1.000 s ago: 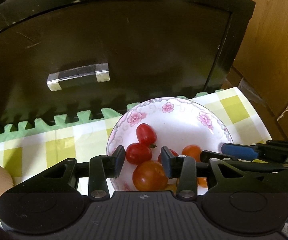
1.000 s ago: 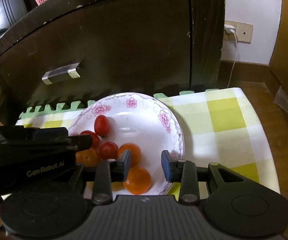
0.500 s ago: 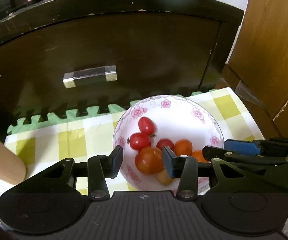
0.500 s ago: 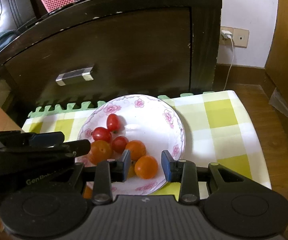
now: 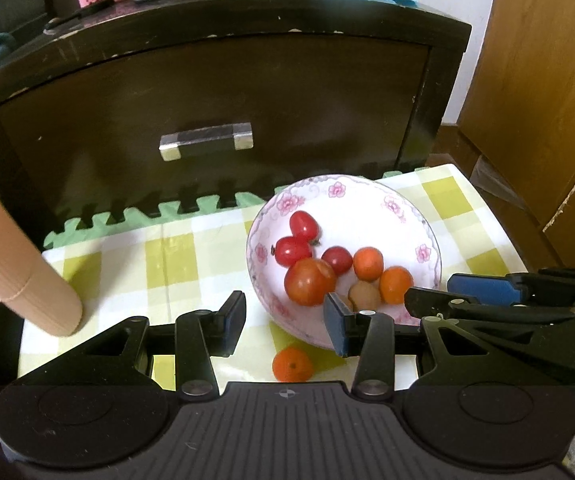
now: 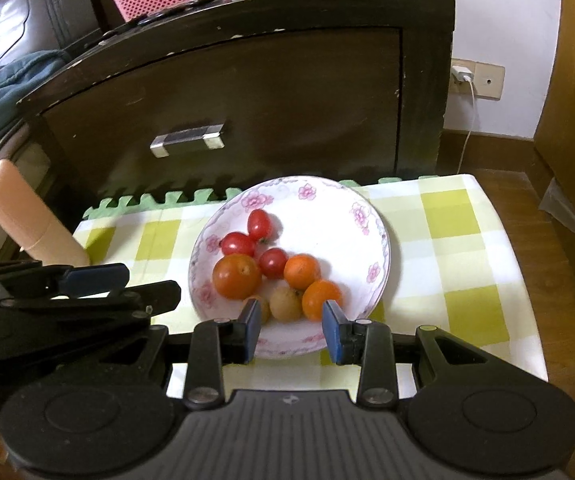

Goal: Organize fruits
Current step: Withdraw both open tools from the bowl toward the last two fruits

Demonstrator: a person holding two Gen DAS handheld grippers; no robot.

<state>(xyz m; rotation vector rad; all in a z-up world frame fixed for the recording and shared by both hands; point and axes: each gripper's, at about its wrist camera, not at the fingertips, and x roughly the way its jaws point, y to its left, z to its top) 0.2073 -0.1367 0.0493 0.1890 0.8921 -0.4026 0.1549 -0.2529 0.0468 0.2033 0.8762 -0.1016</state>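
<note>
- On the checked cloth (image 6: 439,240), in front of the dark cabinet (image 6: 271,92), sits the floral bowl (image 6: 343,216) with the fruit.
- Your left gripper (image 5: 283,320) is spread wide and empty. It hovers over the bowl's near-left rim; I can't tell if the right fingertip touches the rim.
- Your right gripper (image 6: 292,330) is also wide, nothing between the pads. It's at the bowl's near edge, lined up with the pale round fruit (image 6: 285,303).
- In the bowl: three small red tomatoes (image 6: 259,224), one large orange-red tomato (image 6: 236,276), two orange fruits (image 6: 321,300), all bunched at the near-left side and touching.
- One orange fruit (image 5: 292,365) lies outside the bowl on the cloth, just beside the near rim, below your left gripper's gap.
- A beige cylinder (image 5: 19,272) leans at the cloth's left edge, well apart from the bowl.
</note>
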